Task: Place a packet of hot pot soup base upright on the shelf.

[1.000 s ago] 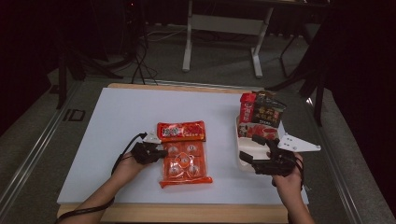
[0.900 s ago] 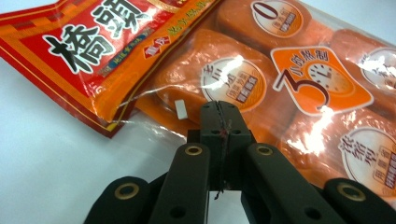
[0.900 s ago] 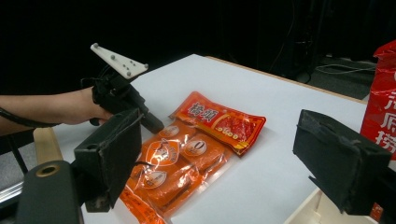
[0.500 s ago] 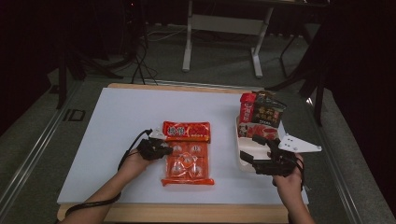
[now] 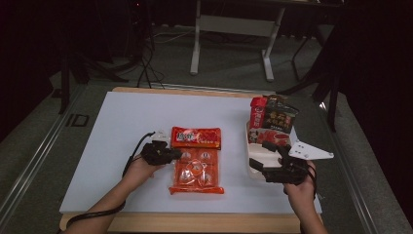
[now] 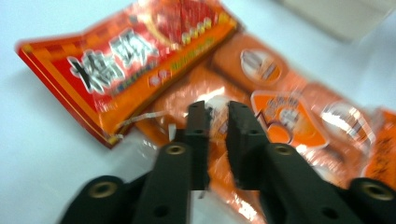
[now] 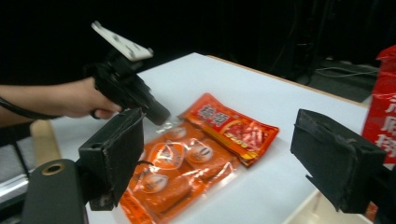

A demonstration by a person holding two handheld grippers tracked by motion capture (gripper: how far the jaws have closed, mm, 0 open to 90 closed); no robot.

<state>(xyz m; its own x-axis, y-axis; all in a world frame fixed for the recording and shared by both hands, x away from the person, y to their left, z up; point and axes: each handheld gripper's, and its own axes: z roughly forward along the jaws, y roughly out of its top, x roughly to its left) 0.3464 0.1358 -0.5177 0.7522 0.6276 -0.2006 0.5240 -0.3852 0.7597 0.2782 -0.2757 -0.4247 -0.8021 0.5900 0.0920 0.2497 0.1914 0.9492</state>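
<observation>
**Left gripper pinches the orange pack**

An orange pack point(image 5: 197, 170) lies flat on the white table point(image 5: 112, 146), near the front edge. It has round snacks inside clear bubbles. Its red top flap point(image 5: 196, 137) points away from the person.

The left gripper point(image 5: 171, 155) is at the left side of the pack, near the flap. In the left gripper view its two black jaws are almost together, and a bit of the clear wrap sits between them. So the left gripper point(image 6: 218, 116) is clamped on the edge of the orange pack point(image 6: 280, 126). The picture is blurry, so how tight the pinch is cannot be told. The left hand point(image 5: 141, 168) rests on the table behind it.

The right gripper point(image 5: 263, 163) is well apart from the pack, on the right side of the table. Its jaws are wide apart with nothing between them. It sits at the front of a white tray point(image 5: 258, 168). Red and dark snack bags point(image 5: 272, 119) stand at the back of the tray.

In the right gripper view the orange pack point(image 7: 187, 168) lies between the two wide jaws, farther off, and the left gripper point(image 7: 159, 114) touches its near corner.
</observation>
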